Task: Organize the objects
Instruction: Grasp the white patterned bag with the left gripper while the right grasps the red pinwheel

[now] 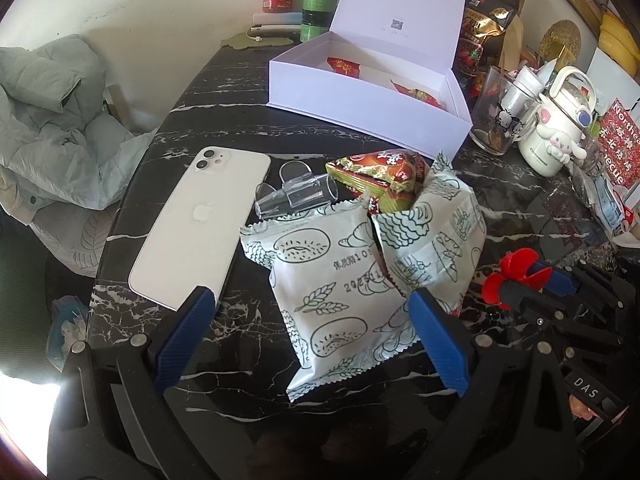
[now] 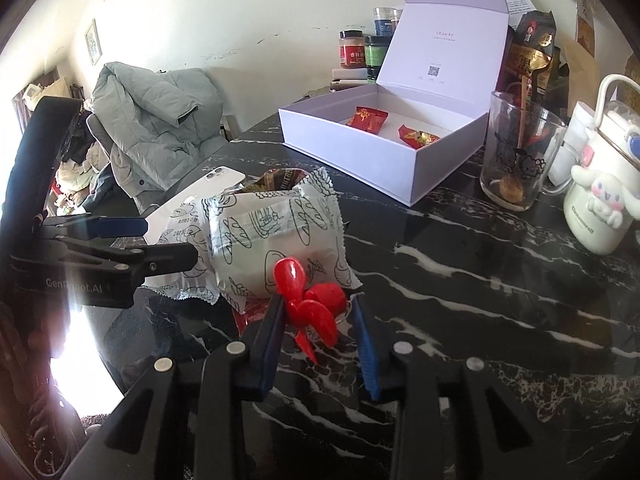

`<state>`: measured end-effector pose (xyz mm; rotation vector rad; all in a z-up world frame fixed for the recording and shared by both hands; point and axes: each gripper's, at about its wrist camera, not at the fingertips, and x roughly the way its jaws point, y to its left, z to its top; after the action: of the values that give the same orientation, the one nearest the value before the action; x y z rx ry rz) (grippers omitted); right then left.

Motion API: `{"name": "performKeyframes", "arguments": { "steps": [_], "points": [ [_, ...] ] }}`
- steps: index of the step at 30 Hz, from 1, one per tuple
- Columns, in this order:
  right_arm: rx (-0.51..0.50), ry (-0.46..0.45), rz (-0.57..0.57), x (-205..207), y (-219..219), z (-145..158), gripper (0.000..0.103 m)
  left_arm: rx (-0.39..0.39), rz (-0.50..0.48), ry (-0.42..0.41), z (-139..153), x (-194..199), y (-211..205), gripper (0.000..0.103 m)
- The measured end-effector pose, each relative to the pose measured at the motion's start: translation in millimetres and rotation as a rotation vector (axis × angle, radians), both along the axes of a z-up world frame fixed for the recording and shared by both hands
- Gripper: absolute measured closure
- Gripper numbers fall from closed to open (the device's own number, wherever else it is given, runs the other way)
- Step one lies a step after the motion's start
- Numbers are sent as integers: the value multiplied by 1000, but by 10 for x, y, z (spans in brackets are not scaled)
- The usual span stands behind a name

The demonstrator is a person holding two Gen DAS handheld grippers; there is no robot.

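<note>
The small red plastic propeller-shaped toy [image 2: 308,300], light, stiff and thin-bladed, sits near the counter's [image 2: 480,300] 6 o'clock edge, pinched at its hub by the right tool [image 2: 320,304]; left tool [image 1: 312,304] gapes empty.

- from my left cam: phone [image 1: 200,224] lies on the desk [image 1: 224,120], left of the snack packets [image 1: 340,280]
- open box [image 1: 372,108] sits behind them, glass mug [image 1: 496,116] to its right
</note>
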<state>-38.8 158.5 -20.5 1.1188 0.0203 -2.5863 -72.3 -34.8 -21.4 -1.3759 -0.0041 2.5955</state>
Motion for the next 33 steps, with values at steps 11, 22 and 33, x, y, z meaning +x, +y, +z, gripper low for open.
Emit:
{"name": "performKeyframes", "arguments": {
  "steps": [11, 22, 33],
  "points": [
    [-21, -26, -10, -28, 24, -41, 69, 22, 15, 3, -17, -26, -47, 6],
    [-31, -53, -38, -33, 97, -101, 69, 44, -14, -81, -262, -245, 83, 10],
    [-18, -52, -31, -10, 76, -108, 69, 12, -49, -47, -210, -98, 124, 45]
  ]
}}
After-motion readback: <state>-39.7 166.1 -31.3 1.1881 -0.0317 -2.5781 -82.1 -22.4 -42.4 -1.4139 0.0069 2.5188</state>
